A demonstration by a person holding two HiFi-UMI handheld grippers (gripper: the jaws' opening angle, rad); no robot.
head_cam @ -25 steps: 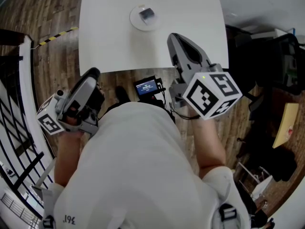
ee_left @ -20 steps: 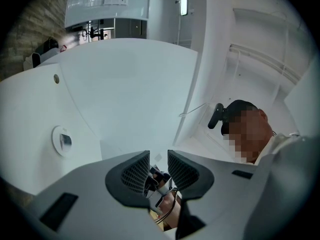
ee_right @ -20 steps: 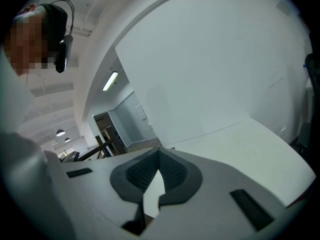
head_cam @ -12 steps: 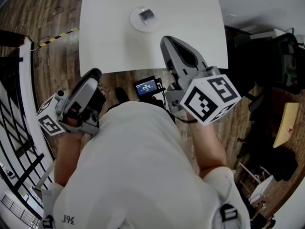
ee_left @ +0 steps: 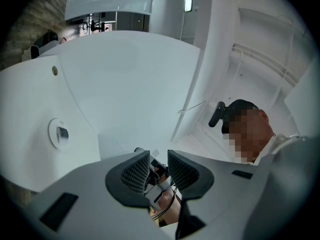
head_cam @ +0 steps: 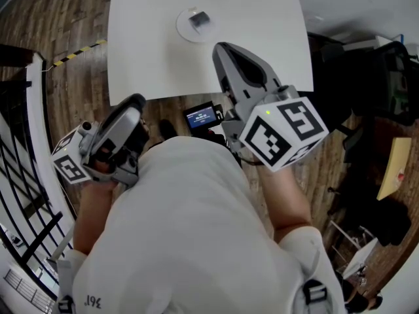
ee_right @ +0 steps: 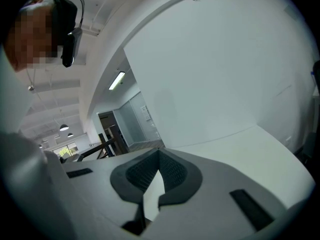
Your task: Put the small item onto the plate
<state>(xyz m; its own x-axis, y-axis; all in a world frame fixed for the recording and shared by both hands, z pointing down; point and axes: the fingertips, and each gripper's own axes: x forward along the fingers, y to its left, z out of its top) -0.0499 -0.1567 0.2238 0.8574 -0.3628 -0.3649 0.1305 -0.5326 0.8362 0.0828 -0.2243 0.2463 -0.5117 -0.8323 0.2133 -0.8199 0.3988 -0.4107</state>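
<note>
Right hand-held gripper (head_cam: 220, 48) shifted; item (head_cam: 200, 19) blurry.

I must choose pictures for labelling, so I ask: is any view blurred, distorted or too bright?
Head view: sharp and evenly lit; the table edges bow slightly. Left gripper view: strong fisheye bending, dark corners, the plate small but clear. Right gripper view: the same bending and dark corners; white surfaces show little contrast.
</note>
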